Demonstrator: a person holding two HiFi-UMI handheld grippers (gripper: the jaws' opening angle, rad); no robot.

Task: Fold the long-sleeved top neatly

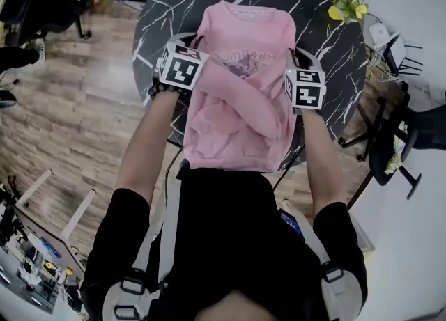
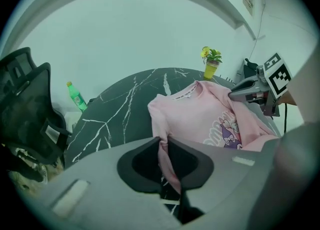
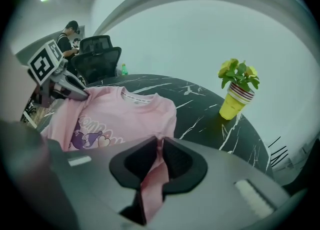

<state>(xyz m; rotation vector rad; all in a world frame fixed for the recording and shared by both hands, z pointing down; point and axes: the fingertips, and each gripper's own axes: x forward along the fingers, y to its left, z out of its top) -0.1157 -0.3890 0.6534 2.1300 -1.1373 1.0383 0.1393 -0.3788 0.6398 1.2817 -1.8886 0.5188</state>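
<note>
A pink long-sleeved top [image 1: 244, 69] with a cartoon print lies on the round black marble table [image 1: 164, 13], collar at the far side, both sleeves crossed over its front and its hem hanging over the near edge. My left gripper [image 1: 193, 42] sits at the top's left side, shut on a pinch of pink fabric [image 2: 165, 156]. My right gripper [image 1: 291, 55] is at the right side, likewise shut on a fold of the top [image 3: 156, 166]. The fingertips are hidden under the marker cubes in the head view.
A yellow pot of flowers [image 1: 347, 3] stands at the table's far right. A green bottle [image 2: 76, 96] is beyond the far left edge. Office chairs [image 1: 394, 138] stand right of the table and another [image 2: 27, 114] to its left. A person [image 3: 67, 39] sits far back.
</note>
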